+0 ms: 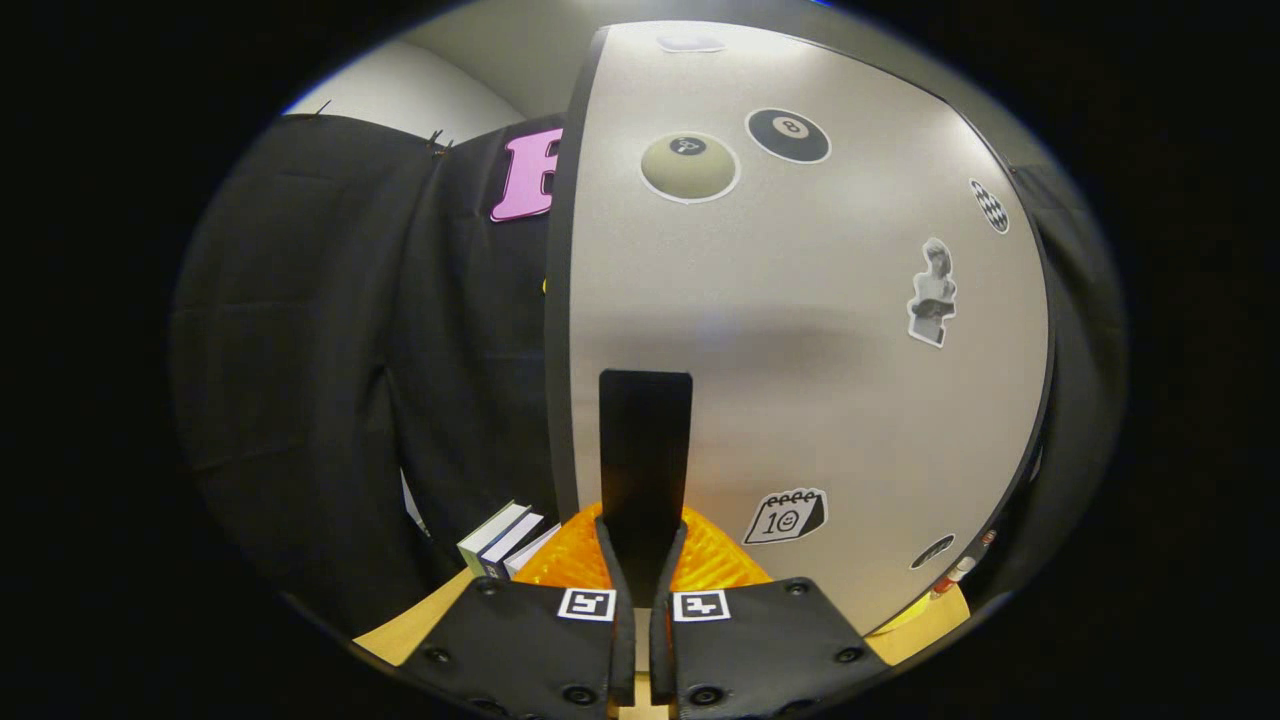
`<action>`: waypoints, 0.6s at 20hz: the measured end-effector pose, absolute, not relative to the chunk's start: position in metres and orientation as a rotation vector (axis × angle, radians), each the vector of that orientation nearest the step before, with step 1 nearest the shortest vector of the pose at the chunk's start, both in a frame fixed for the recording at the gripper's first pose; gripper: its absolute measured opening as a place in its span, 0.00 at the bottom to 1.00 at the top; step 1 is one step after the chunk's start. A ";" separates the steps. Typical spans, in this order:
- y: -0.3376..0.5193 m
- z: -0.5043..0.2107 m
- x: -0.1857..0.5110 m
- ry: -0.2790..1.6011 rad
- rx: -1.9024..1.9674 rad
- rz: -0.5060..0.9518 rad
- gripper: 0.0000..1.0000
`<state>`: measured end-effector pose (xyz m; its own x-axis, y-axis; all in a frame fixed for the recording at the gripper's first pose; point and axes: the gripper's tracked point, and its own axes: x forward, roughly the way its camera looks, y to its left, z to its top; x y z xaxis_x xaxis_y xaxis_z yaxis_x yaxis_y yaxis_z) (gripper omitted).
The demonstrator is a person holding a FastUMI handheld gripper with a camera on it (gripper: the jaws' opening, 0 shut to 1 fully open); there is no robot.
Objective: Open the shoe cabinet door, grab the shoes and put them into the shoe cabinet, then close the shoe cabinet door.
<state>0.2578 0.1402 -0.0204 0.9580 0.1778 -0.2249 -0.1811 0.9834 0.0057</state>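
1. the cabinet door (pixel 800 330) stands close ahead of the gripper (pixel 640 560), blocking the way forward.
2. its dark handle (pixel 645 450) is pinched between both fingers.
3. left of the door's edge, room opens toward the cloth wall (pixel 330 330).
4. books (pixel 505 540) stand low beside that gap.

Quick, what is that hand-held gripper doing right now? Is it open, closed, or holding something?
Hand-held gripper: closed, both fingers pinching the dark flat handle that stands out from the sticker-covered cabinet door.
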 end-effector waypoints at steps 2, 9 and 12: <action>0.139 -0.018 0.249 0.220 -0.022 0.192 0.07; 0.130 -0.013 0.219 0.209 -0.011 0.236 0.07; 0.126 -0.014 0.212 0.211 0.006 0.251 0.07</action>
<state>0.2118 0.1264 -0.0140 0.9467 0.2473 -0.2066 -0.2461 0.9687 0.0318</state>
